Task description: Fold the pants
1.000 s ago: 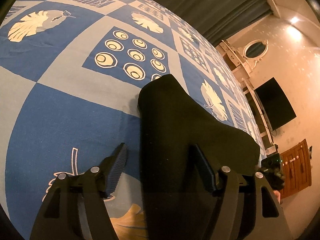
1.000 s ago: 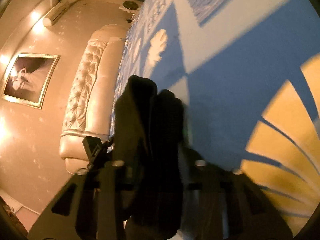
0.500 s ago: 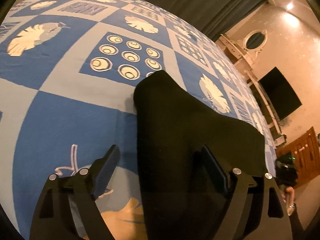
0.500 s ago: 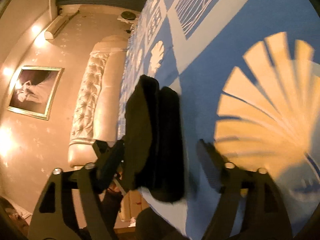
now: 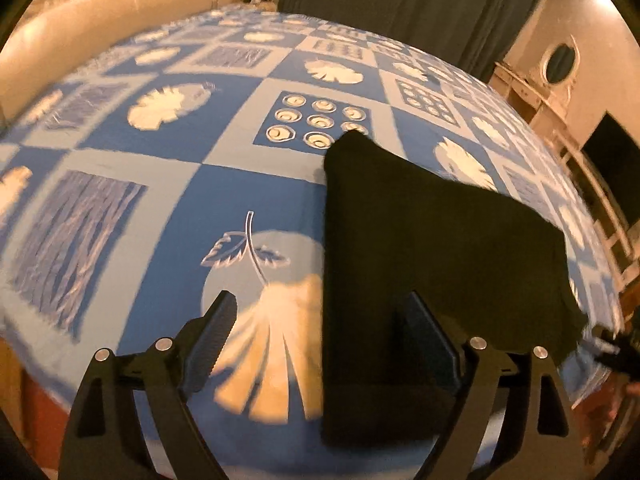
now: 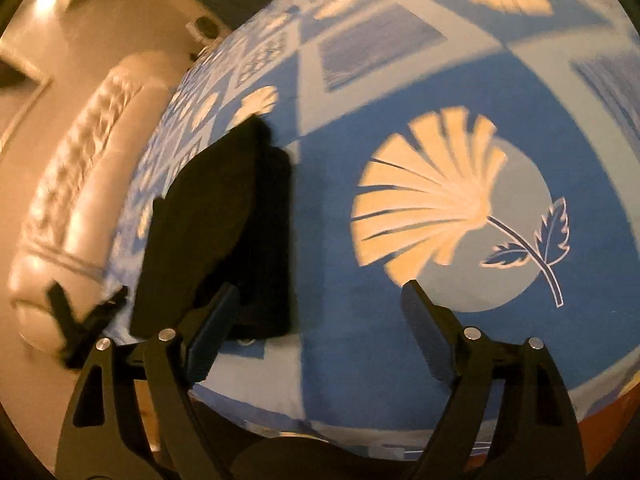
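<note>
Left wrist view: left gripper (image 5: 320,320) spread wide, holding nothing, black folded pants (image 5: 432,248) flat on blue patterned bedspread (image 5: 160,200); right wrist view: right gripper (image 6: 320,312) jaws just opened, empty, pants (image 6: 224,232) lying left, near bed edge.

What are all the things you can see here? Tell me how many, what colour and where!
pants: one, black, folded into a flat pile on the bed, near its front edge
bedspread: one, blue and pale blue squares with cream leaf and shell prints, covering the bed
headboard: one, cream, padded, along the bed's far end
curtain: one, dark grey-green, behind the bed
oval mirror: one, cream frame, on the wall past the curtain
dark screen: one, black, on the same wall
left claw: one, black, jaws apart, holding nothing, above the near end of the pants
right claw: one, black, jaws apart, holding nothing, over the bedspread beside the pants
</note>
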